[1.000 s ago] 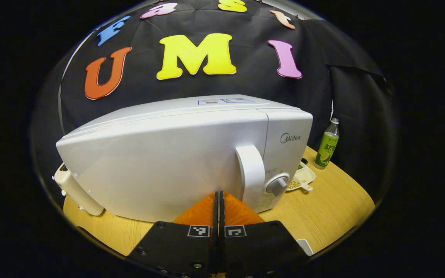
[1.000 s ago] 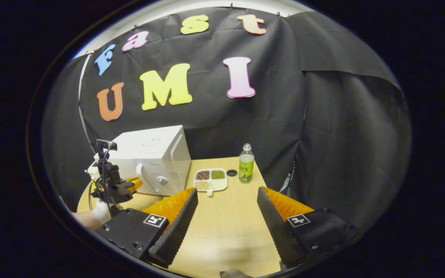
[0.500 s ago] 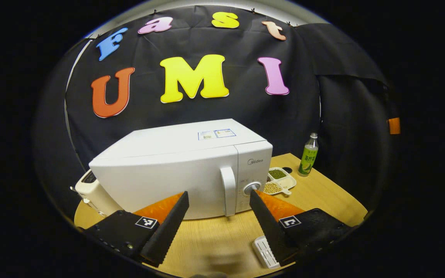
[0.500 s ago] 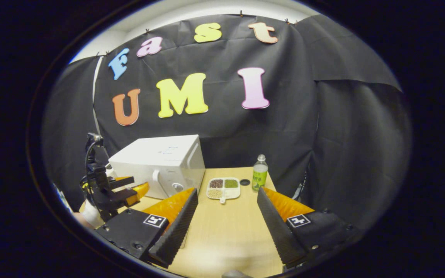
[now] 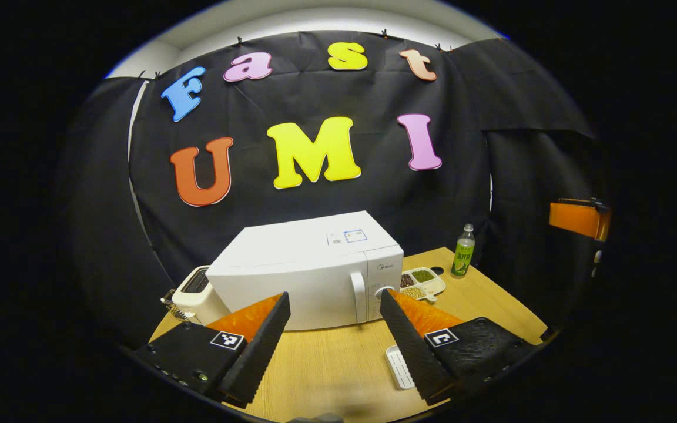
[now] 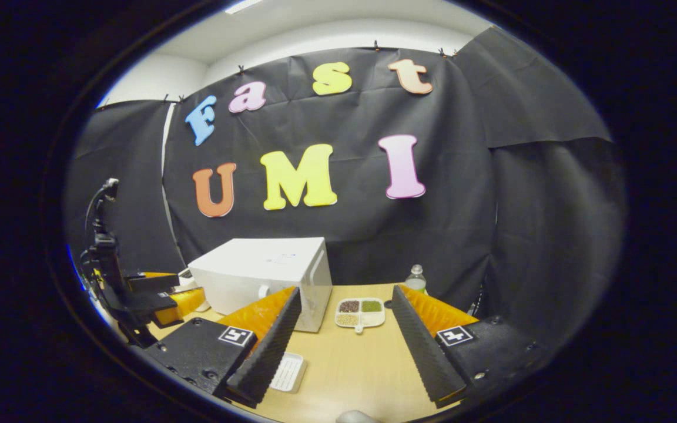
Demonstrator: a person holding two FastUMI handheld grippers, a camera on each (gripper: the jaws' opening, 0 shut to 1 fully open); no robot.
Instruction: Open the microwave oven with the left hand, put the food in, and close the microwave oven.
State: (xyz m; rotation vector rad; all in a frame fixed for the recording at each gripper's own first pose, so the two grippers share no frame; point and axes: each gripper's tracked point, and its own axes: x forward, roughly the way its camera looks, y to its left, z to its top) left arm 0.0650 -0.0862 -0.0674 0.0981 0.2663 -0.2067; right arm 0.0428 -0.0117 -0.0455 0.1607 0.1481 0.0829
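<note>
The white microwave [image 5: 303,276] stands on the wooden table [image 5: 338,358] with its door shut and its handle [image 5: 359,296] near the right side. My left gripper [image 5: 334,298] is open and empty, well back from the door. The food, a white divided tray [image 5: 422,281] of beans, lies to the right of the microwave. In the right gripper view the microwave [image 6: 268,276] is at the left and the tray [image 6: 361,312] lies ahead between my fingers. My right gripper [image 6: 345,292] is open and empty, far from the tray. The left gripper [image 6: 168,291] shows at the far left.
A green drink bottle [image 5: 463,251] stands behind the tray near the table's far right edge. A white toaster-like appliance [image 5: 197,294] sits left of the microwave. A small white ribbed piece [image 5: 400,367] lies on the table near me. The right gripper's orange finger [image 5: 576,218] shows at the right.
My left gripper went from shut, close against the microwave door, to open and pulled well back. The right gripper also drew back and tilted upward, staying open.
</note>
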